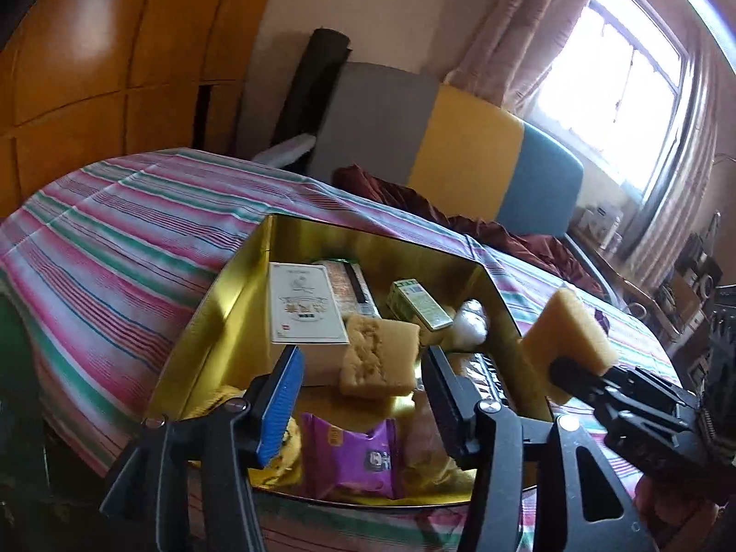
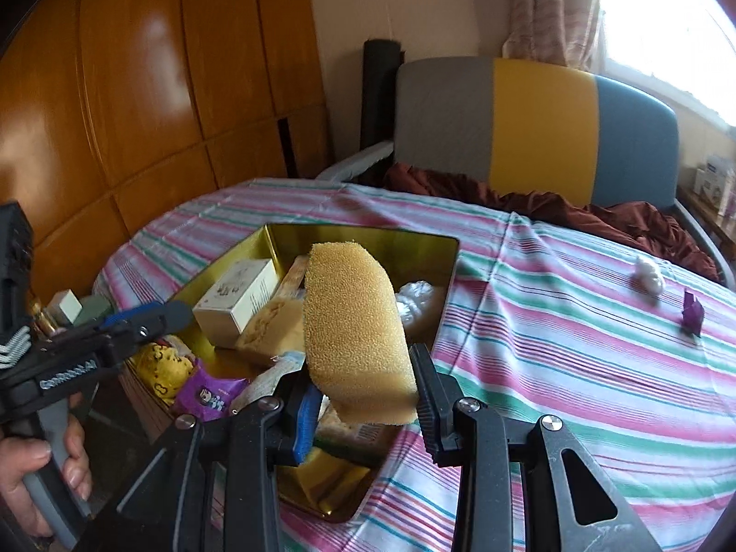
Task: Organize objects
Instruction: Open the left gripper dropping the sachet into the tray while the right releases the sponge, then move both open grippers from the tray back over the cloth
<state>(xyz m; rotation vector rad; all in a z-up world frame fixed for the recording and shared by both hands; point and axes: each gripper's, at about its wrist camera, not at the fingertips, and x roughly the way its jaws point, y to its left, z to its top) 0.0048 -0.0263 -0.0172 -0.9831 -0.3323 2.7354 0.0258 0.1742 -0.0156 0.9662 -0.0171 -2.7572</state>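
A gold tin box [image 1: 317, 239] [image 2: 368, 237] stands on the striped tablecloth and holds a white carton [image 1: 306, 308] [image 2: 237, 299], a sponge [image 1: 379, 354], a green box [image 1: 418, 306], a purple packet [image 1: 354, 460] [image 2: 207, 391] and other items. My right gripper [image 2: 363, 395] is shut on a yellow sponge [image 2: 354, 331] [image 1: 568, 336], held above the box's right side. My left gripper [image 1: 363, 395] is open and empty over the box's near part; it also shows in the right wrist view [image 2: 152, 315] at the left.
A white wad [image 2: 648, 276] and a small purple wrapper [image 2: 692, 313] lie on the tablecloth [image 2: 575, 345] at the right. A grey, yellow and blue chair [image 2: 529, 124] with dark red cloth stands behind the table. A wooden wardrobe [image 2: 138, 92] is at the left.
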